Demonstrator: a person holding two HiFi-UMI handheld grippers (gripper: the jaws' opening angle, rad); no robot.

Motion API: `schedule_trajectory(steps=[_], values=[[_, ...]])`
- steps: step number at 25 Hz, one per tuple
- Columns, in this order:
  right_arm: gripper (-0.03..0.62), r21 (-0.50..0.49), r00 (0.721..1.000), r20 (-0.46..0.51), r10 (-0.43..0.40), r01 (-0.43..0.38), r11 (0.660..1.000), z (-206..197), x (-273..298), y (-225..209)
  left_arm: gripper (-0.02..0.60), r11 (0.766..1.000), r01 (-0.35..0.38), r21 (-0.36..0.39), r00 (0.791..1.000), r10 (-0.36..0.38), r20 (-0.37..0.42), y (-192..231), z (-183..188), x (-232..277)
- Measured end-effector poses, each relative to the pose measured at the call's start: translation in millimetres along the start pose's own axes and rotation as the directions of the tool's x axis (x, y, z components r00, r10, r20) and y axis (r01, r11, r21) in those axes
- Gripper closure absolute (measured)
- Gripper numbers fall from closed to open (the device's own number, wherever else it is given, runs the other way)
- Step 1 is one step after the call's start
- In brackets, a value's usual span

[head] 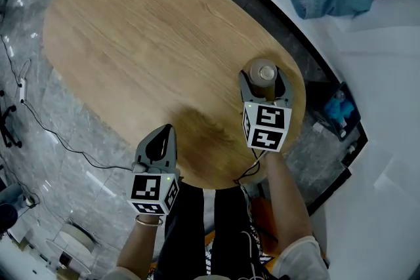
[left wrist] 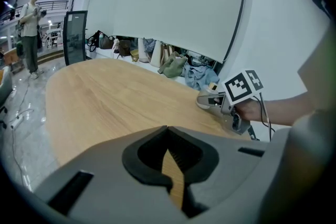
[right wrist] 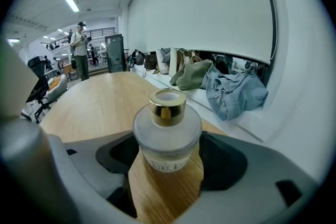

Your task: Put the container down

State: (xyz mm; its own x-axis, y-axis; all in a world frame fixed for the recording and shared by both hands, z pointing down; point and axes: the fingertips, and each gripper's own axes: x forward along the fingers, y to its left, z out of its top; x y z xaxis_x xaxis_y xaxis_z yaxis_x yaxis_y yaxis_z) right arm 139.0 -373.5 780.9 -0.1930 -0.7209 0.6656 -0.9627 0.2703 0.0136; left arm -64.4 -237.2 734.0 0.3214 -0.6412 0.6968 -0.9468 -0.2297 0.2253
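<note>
No text can be read for certain. The container point(right wrist: 167, 136) has a faint line of print low on its frosted front, perhaps a brand name, but too blurred to read.

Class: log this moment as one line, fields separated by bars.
left gripper: shut, empty | right gripper: closed on container | container: upright, gold cap, near table edge

oval wooden table point(head: 151, 42), grey marble floor point(head: 39, 141), white wall point(right wrist: 210, 2)
</note>
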Motion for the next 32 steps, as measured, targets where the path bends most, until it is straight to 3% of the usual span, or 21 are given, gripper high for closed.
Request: schedule_trajectory(steps=[14, 21, 25, 29, 31, 32], values=[[0.252, 0.069, 0.999, 0.028, -0.026, 0.024, 0.997, -1.2, -47.8, 10.4, 0.574, 1.0, -0.003, -0.007, 1.0, 0.003, 0.004, 1.0, -11.9, -28.1], [0.255, 0.192, 0.999, 0.04, -0.019, 0.011, 0.981, 16.4, -125.8, 19.9, 0.574, 1.0, 0.009, 0.015, 0.999, -0.009, 0.039, -14.5, 27.7, -71.4], [0.261, 0.245, 0.993, 0.106, -0.059, 0.031, 0.969, 51.6, -184.9, 14.0, 0.574, 0.998, 0.037, 0.044, 0.994, -0.041, 0.1, -32.1, 71.6, -101.2], [0.402, 0.238, 0.983, 0.147, -0.111, 0.074, 0.969, 85.5, -250.5, 11.7, 0.574, 0.996, 0.064, 0.064, 0.986, -0.073, 0.151, -52.4, 110.2, -139.8], [0.42, 0.238, 0.98, 0.156, -0.125, 0.085, 0.967, 97.8, -284.9, 17.0, 0.574, 0.995, 0.081, 0.06, 0.983, -0.09, 0.159, -60.8, 122.3, -162.9], [0.461, 0.241, 0.976, 0.165, -0.141, 0.098, 0.965, 104.8, -301.7, 19.0, 0.574, 0.994, 0.088, 0.06, 0.982, -0.097, 0.162, -63.7, 127.7, -174.1]])
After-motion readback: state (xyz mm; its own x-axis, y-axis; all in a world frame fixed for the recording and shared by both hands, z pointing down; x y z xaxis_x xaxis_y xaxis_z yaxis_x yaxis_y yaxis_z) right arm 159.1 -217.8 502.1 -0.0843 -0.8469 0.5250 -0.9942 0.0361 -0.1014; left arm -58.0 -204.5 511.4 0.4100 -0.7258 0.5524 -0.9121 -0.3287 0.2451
